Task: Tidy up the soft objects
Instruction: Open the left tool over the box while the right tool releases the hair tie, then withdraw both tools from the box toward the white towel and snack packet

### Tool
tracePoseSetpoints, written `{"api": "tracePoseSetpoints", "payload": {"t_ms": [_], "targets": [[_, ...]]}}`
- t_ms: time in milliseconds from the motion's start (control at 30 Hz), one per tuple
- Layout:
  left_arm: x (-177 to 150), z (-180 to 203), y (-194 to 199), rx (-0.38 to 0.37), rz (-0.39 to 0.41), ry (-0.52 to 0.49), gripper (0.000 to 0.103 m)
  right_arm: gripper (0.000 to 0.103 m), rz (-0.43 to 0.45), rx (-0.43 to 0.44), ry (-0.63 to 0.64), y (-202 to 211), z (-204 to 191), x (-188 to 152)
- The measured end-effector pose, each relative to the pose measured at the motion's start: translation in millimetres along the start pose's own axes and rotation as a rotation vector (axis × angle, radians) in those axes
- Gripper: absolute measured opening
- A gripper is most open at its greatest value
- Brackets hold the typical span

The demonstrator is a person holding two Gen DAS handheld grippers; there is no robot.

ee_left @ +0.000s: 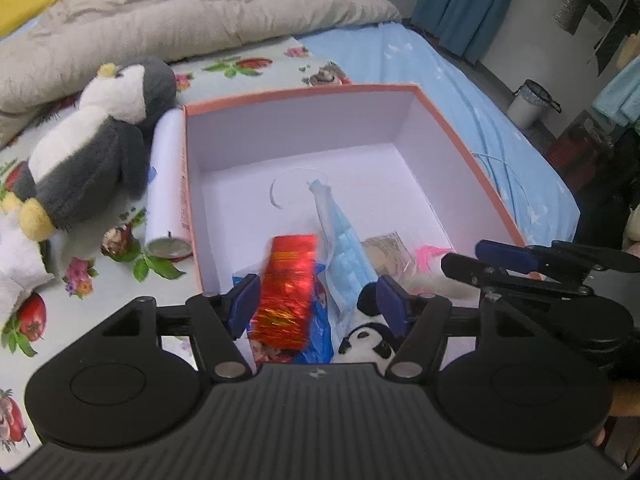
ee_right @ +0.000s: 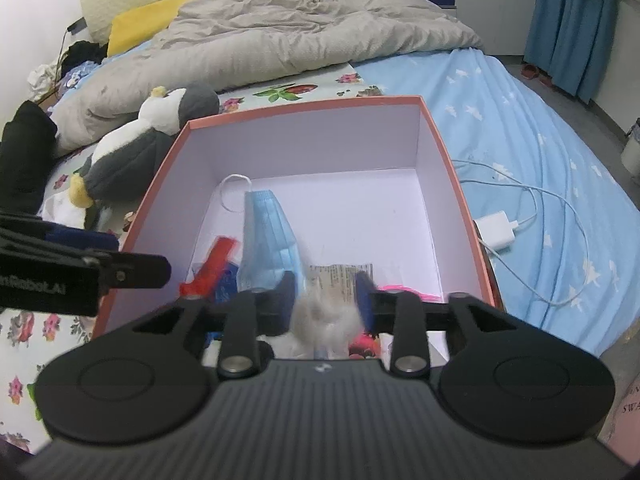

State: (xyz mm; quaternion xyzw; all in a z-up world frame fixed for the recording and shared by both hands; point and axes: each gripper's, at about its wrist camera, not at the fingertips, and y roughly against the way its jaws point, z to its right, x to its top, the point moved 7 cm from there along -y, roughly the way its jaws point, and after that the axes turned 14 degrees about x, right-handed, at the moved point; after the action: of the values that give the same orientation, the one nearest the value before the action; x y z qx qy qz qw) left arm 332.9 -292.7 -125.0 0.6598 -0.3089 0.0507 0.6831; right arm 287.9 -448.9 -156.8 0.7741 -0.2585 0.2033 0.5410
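An orange-rimmed white box sits on the bed. My left gripper hangs over its near edge, jaws apart. A red foil packet stands between them beside the left pad, clear of the right one. My right gripper is over the box's near right side. A blurred grey fluff ball fills the gap between its parted fingers. A blue face mask and a clear packet lie in the box. A penguin plush lies left of it.
A white roll lies against the box's left wall. A panda toy and a pink item are at the box's near end. A white charger with cable lies to the right. A grey duvet is behind.
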Motion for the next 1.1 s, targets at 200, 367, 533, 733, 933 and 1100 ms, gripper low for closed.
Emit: {"api": "tracePoseSetpoints", "payload": {"t_ms": [200,367,533,733,933,1100], "targets": [[-6,-2,21,0.013,0.064,0.0,0.069,0.039,0.046,0.009,0.022,15,-4,-5],[-15,-5,41,-0.003,0.125,0.037,0.069,0.039,0.101,0.024,0.033,36,-9,-12],[-29,-5,67,0.005,0.2,0.037,0.069,0.039,0.164,0.035,0.034,57,-16,-22],[-51,-9,100,-0.003,0.273,0.056,0.069,0.039,0.213,0.046,0.072,81,-34,-36],[-75,-19,130,-0.003,0.325,0.078,0.069,0.039,0.257,0.07,0.111,101,-54,-51],[-97,-26,142,-0.001,0.341,0.1,0.069,0.039,0.288,0.082,0.136,113,-71,-63]]}}
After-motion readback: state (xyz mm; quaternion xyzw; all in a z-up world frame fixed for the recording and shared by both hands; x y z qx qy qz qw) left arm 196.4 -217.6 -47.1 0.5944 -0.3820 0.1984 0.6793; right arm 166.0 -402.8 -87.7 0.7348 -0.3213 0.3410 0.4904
